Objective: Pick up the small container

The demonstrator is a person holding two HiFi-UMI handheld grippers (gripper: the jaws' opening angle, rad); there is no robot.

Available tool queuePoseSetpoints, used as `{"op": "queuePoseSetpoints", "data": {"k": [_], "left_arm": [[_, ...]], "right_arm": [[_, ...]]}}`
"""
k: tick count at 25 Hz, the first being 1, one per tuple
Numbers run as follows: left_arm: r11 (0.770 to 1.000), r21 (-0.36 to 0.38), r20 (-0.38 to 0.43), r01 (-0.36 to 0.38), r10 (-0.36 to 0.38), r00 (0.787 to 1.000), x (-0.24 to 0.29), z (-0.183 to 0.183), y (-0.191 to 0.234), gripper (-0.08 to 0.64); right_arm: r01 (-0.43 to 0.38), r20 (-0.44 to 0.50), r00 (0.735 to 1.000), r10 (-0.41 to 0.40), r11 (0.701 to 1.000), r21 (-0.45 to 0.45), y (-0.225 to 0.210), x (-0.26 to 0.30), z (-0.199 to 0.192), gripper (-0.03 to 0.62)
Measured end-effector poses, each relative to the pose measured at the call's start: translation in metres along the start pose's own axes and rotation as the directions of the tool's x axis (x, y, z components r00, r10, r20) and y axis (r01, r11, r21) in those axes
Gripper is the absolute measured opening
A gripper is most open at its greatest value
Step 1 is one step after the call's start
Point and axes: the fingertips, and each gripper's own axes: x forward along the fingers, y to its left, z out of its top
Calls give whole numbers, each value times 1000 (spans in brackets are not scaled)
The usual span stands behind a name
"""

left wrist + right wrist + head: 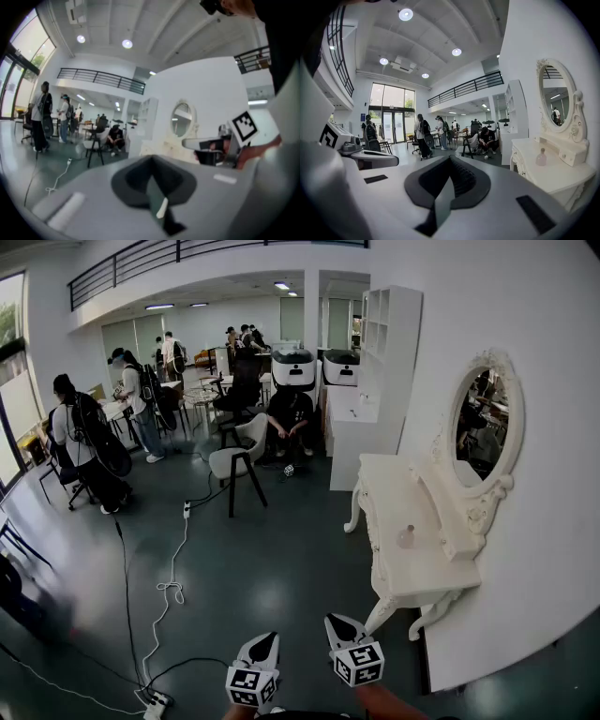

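While we stood a bit back from the white dressing table, the head view had both tools low in the frame. The left gripper and right gripper sat side by side, not touching, over the dark floor and well apart from the table. The small container, a pinkish little bottle, stood upright on the tabletop in front of the oval mirror, with neither tool near it. In the left gripper view we saw the jaws pressed together with nothing between them, and the other tool's marker cube off to the right. Right gripper view, same deal: jaws closed tight and empty, with the container way over on the table at the right.
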Motion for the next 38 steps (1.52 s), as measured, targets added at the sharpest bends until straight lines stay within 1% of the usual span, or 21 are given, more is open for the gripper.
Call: {"op": "queuePoseSetpoints", "data": {"k": [5,8,12,18,23,26,31,35,38], "left_arm": [[1000,-18,14,-24,24,1000,-11,2,12,8],[999,-23,14,-24,25,1000,-18,1,24,6],[999,-33,11,-25,26,1000,-24,-2,37,6],[999,-21,-1,-27,27,1000,-34,-11,52,8],[997,-39,-7,-74,73,997,-33,-13,75,6],[997,-32,-12,-76,76,997,-30,-11,81,8],[997,-35,-26,-75,74,997,-14,-11,86,6],[997,-33,-52,-70,69,996,12,-15,80,8],[998,-33,-47,-62,60,997,33,-9,72,6]], "right_arm": [[8,-7,1000,-8,1000,-9,15,0,-3,6],[17,-14,1000,-17,1000,-11,26,1,-5,6],[35,0,999,-35,999,-3,35,4,-5,6],[69,5,998,-69,997,17,45,3,-9,6],[72,20,997,-72,997,19,50,7,-9,6],[65,14,998,-65,998,20,51,12,-10,6],[59,3,998,-59,998,19,41,28,-9,6],[50,6,999,-51,999,17,19,42,-2,6],[29,0,1000,-29,999,15,2,53,1,6]]}}
